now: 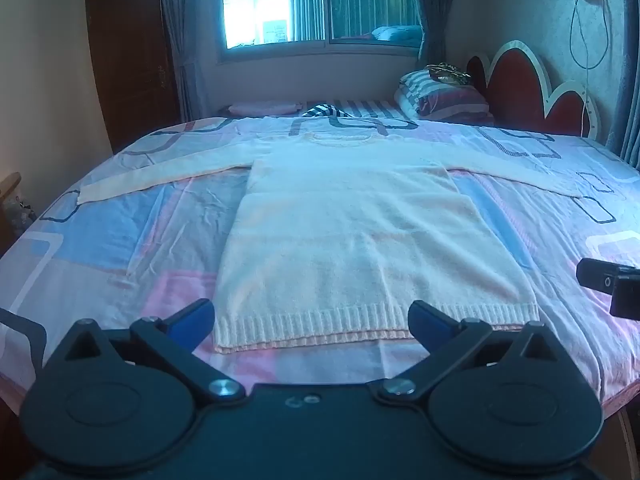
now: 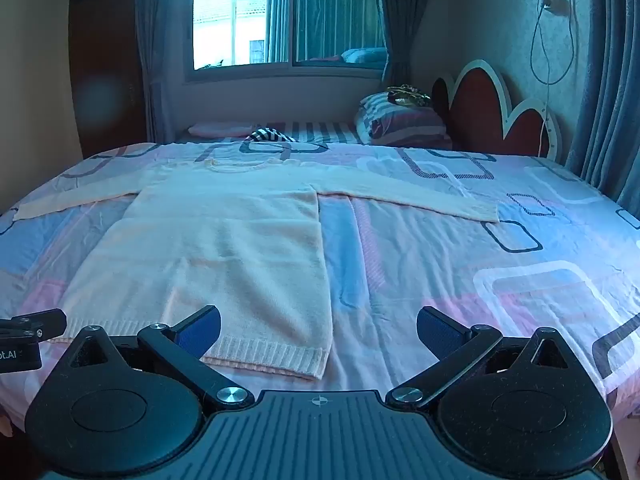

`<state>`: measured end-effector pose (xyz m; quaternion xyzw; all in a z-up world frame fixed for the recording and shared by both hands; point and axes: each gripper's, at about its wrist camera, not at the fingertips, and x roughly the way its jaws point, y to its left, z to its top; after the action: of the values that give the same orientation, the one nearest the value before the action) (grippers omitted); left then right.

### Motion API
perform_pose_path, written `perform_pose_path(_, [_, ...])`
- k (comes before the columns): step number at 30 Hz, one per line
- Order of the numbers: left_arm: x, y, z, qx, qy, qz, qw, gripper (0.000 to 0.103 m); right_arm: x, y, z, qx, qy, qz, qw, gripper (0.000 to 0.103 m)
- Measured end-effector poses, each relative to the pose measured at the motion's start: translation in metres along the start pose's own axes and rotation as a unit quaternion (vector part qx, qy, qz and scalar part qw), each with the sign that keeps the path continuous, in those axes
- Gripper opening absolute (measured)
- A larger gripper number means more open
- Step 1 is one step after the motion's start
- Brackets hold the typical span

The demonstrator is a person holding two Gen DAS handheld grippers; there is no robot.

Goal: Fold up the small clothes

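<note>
- A pale knit sweater [image 1: 352, 232] was laid flat on the bed [image 1: 132, 240], hem nearest the cameras, collar toward the window [image 1: 320, 0], both sleeves spread out sideways.
- The left gripper [image 1: 312, 320] was held with its jaws wide apart, empty, just short of the ribbed hem [image 1: 360, 320].
- The right gripper [image 2: 318, 332] was likewise held spread and empty, poised over the hem's right corner and the bare sheet beside it.
- No fold was seen in the sweater, so the task was judged to be at its start, with the garment only spread out.
- The next move was judged to call for a cuff or a hem corner to be pinched; both layers of the doubled hem edge would need to be caught together.
- The left cuff [image 1: 86, 196] lay near the bed's left edge, and the right cuff [image 2: 486, 212] lay well inside the mattress.
- Ample open sheet was left to the right of the sweater; less was left on the left.
- The pillows [image 1: 440, 96] and headboard [image 1: 532, 92] stood well apart from the garment.
</note>
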<state>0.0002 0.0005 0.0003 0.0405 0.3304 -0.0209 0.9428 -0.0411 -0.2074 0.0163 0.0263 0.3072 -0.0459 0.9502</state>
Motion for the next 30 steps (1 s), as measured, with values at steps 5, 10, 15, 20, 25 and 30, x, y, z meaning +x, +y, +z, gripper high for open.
perform_pose_path(5, [0.0001,-0.0045,-0.0003,0.003,0.000,0.006,1.0000,0.102,0.0014,0.0002,-0.0021,0.000,-0.001,0.000,1.000,0.103])
perform_pose_path(10, [0.0031,-0.0048,-0.0009,0.003,0.001,0.002,1.0000,0.102,-0.0032,-0.0032,0.0017,0.003,-0.002,0.000,1.000,0.103])
perform_pose_path(15, [0.0010,-0.0005,0.0002,0.000,0.000,0.004,1.0000,0.102,-0.0001,-0.0032,0.0000,0.004,0.000,0.001,1.000,0.103])
perform_pose_path(20, [-0.0003,-0.0004,-0.0003,0.001,0.000,0.006,1.0000,0.102,0.0000,-0.0024,0.0004,0.005,-0.001,0.002,1.000,0.103])
perform_pose_path(25, [-0.0006,0.0001,0.0002,0.001,0.000,0.006,1.0000,0.102,0.0004,-0.0017,0.0006,0.004,-0.001,0.002,1.000,0.103])
perform_pose_path(30, [-0.0007,0.0002,-0.0001,0.000,0.000,0.008,1.0000,0.102,0.0005,-0.0016,0.0015,0.004,-0.002,0.001,1.000,0.103])
